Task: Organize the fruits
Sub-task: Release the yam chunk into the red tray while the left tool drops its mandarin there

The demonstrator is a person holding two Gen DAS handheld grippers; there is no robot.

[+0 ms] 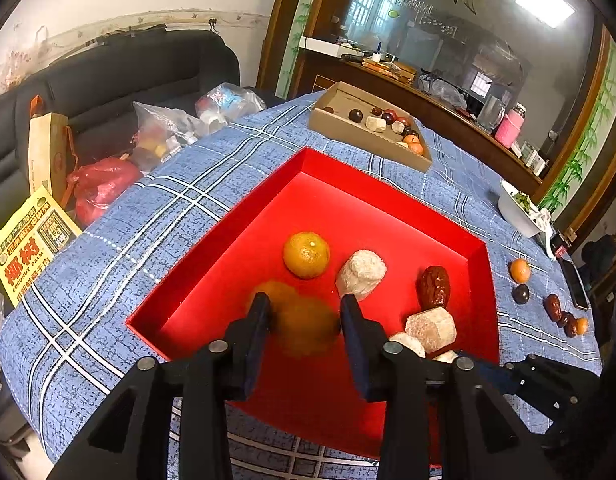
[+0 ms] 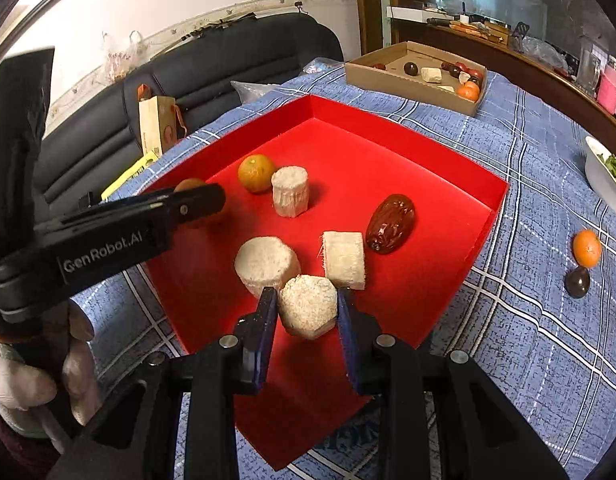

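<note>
Our left claw (image 1: 302, 310) holds an orange (image 1: 304, 322) and our right claw (image 2: 306, 305) clamps a white chunk (image 2: 307, 311), both over the red box (image 2: 403, 152). Crowded pieces may get knocked.

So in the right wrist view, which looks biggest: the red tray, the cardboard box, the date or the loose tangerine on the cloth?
1. red tray
2. cardboard box, though it sits farther off, so it may really be larger than it looks
3. date
4. loose tangerine; it looks only a little smaller than the date, so this last ranking is unsure
</note>
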